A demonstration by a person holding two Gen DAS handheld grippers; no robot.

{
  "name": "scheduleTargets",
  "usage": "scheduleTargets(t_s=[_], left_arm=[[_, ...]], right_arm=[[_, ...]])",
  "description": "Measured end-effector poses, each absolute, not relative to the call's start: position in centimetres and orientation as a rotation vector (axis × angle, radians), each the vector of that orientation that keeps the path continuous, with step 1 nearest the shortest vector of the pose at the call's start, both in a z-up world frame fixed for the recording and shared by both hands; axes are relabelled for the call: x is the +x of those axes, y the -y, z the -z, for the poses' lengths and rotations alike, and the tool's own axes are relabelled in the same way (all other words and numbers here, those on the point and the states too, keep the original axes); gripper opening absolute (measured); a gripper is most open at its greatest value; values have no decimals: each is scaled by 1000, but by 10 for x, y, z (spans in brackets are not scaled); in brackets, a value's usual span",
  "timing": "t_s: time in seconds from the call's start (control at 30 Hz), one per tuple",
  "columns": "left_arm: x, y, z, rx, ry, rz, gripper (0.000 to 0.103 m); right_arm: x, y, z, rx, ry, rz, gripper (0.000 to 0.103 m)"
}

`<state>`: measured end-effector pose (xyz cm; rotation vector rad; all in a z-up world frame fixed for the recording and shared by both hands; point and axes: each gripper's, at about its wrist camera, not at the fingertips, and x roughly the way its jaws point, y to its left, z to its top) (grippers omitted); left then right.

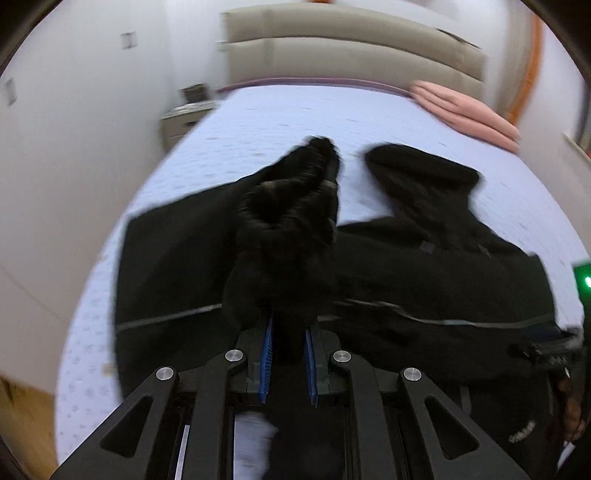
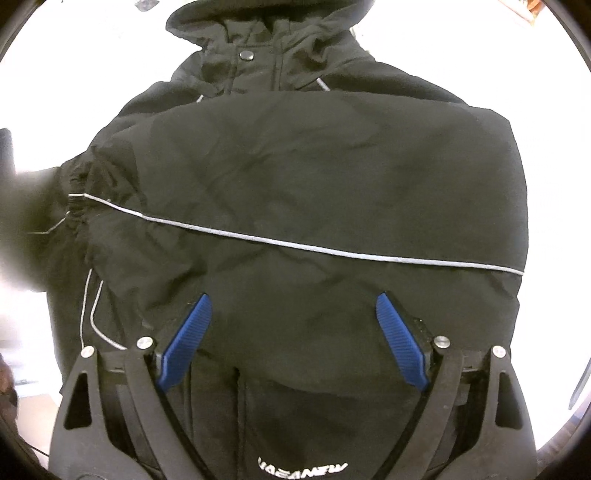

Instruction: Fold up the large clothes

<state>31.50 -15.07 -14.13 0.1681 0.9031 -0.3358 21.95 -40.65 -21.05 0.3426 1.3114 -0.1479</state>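
Observation:
A large black hooded jacket [image 1: 424, 273] with thin grey piping lies spread on a bed with a pale lilac cover [image 1: 295, 114]. My left gripper [image 1: 288, 321] is shut on a bunched black sleeve [image 1: 291, 214] and holds it raised above the jacket. In the right wrist view the jacket [image 2: 314, 177] fills the frame, with its hood [image 2: 258, 33] at the top and a sleeve folded across the body. My right gripper [image 2: 293, 299] is open and empty, its blue pads [image 2: 188, 336] just above the fabric.
A beige padded headboard [image 1: 351, 48] stands at the far end of the bed. Folded pink cloth [image 1: 469, 110] lies at the far right corner. A bedside table [image 1: 184, 118] stands left of the bed beside white walls. Wooden floor [image 1: 22, 417] shows at lower left.

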Motion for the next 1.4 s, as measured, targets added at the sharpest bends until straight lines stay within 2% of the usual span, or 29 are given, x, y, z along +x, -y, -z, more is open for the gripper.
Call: scheduleTargets(t_s=[0.37,0.43,0.47,0.5,0.7,1.03,1.07,1.13,1.17,1.3,1.4], left_arm=[[248,284,178,266,-955,641,15],[246,294,194,299,-1006,662,28],[249,297,201,304,-1048,670,49],[248,297,206,301,-1079,679,58],[234,263,193,218,-1157,733,59],[257,183,165,168,-1133,542,60],[262,180,166,161,-1133,532,60],[270,170,163,143,-1126,508,60],[274,166,162,139,-1116,490,60],[288,151,147,120,-1063,433,60],[302,143,136,90,-1042,420,60]], right_arm=[[197,422,189,349,-1256,143,89],[192,428,186,367,-1243,143,89],[190,427,184,381,-1238,142,89],[190,432,184,402,-1233,139,89],[198,439,172,652,-1137,8,90],[262,399,197,774,-1153,-86,88],[266,397,203,788,-1169,-86,86],[270,393,213,839,-1180,-107,61],[271,390,214,858,-1180,-133,41],[266,371,182,718,-1139,-119,25],[255,368,139,652,-1066,-101,22]])
